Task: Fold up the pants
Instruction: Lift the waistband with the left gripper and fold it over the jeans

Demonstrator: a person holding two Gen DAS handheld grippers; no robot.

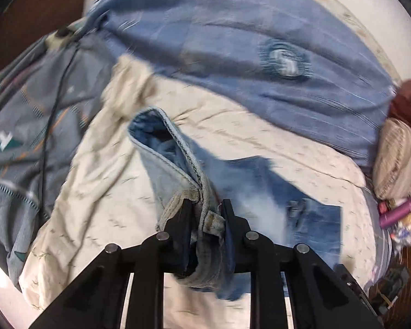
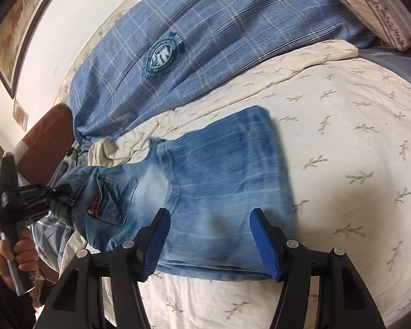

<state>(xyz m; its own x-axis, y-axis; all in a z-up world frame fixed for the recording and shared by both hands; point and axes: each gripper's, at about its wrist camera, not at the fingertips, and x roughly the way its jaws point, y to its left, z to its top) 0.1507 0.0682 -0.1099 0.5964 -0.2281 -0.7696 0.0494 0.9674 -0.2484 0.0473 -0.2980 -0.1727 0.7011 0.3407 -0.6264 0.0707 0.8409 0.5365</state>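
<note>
Light blue jeans (image 2: 219, 181) lie folded on a cream leaf-print bedspread (image 2: 356, 164). My left gripper (image 1: 207, 208) is shut on the jeans' waistband (image 1: 205, 219) and lifts that end off the bed; it shows at the left of the right wrist view (image 2: 60, 194), next to the back pocket (image 2: 115, 200). The waistband opening (image 1: 156, 134) gapes ahead of it. My right gripper (image 2: 209, 219) is open, its blue pads (image 2: 157, 241) straddling the near edge of the folded legs, holding nothing.
A blue plaid blanket with a round crest (image 2: 164, 54) lies beyond the jeans. A patterned grey quilt and a black cable (image 1: 52, 126) are at left. A pillow (image 2: 370, 5), a purple tube (image 1: 400, 211) and clutter sit at the bed's edge.
</note>
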